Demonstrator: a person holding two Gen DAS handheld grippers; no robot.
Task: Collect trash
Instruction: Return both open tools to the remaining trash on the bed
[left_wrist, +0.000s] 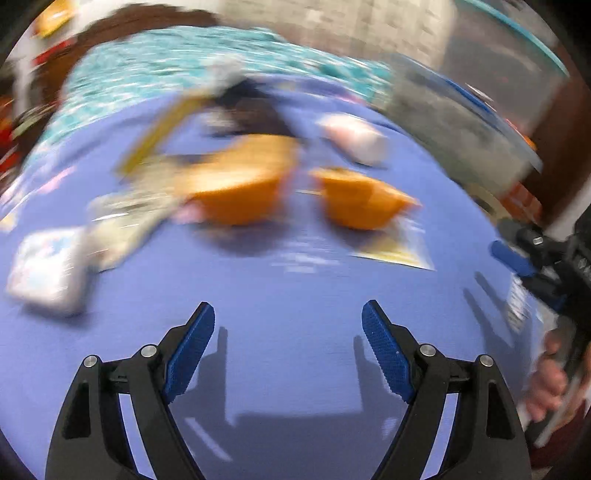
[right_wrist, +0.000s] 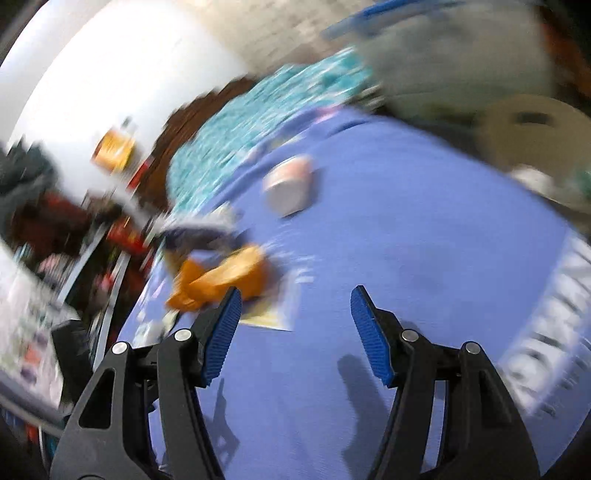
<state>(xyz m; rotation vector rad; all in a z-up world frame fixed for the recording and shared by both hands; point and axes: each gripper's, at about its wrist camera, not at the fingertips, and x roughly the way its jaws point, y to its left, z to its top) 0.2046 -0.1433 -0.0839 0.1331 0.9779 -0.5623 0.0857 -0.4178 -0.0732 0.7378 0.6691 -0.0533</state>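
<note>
Both views are motion-blurred. Trash lies on a purple cloth (left_wrist: 295, 295): two orange crumpled wrappers (left_wrist: 240, 188) (left_wrist: 362, 199), a pale cup lying on its side (left_wrist: 354, 138), a flat yellow wrapper (left_wrist: 399, 251), a shiny crinkled wrapper (left_wrist: 129, 218) and a white packet (left_wrist: 48, 269). My left gripper (left_wrist: 288, 317) is open and empty, short of the orange wrappers. My right gripper (right_wrist: 295, 302) is open and empty; its left finger sits just in front of an orange wrapper (right_wrist: 225, 277). The cup (right_wrist: 291, 184) lies farther off. The right gripper also shows at the edge of the left wrist view (left_wrist: 517, 258).
A teal patterned cloth (left_wrist: 184, 66) lies beyond the purple one. A clear bag or bin with a blue rim (left_wrist: 472, 110) stands at the far right. A beige round object (right_wrist: 535, 136) sits at the right. Cluttered shelves (right_wrist: 55, 258) are on the left.
</note>
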